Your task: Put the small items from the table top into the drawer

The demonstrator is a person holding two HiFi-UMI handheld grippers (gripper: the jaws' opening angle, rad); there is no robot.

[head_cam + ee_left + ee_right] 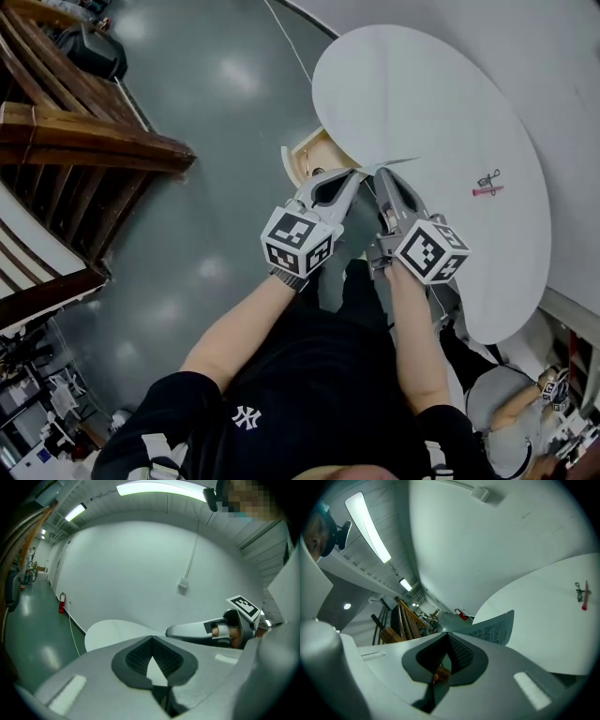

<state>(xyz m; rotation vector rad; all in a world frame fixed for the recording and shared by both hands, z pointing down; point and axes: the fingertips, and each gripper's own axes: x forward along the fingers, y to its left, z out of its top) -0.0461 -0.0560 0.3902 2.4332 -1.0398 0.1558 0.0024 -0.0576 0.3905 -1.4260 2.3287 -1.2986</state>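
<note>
Two bare arms reach out from a black shirt, each bearing a hand-held gripper. The left hand-held gripper (353, 174) has its jaws pressed together at the tips, with nothing between them. The right hand-held gripper (382, 174), just beside it, pinches a printed sheet (494, 628) at one edge. The sheet juts out past the jaw tips and is seen edge-on from the head view.

Just beyond the left jaws an open wooden drawer (307, 156) sticks out from under the rim of the round white counter (422, 94). Out on the counter, well apart from both grippers, lie the small items: a red pen (487, 191) and a black clip (488, 177), touching or nearly so (too small to tell which).

A grey-green floor (216, 112) spreads to the left, with a wooden frame (84, 141) standing on it.
</note>
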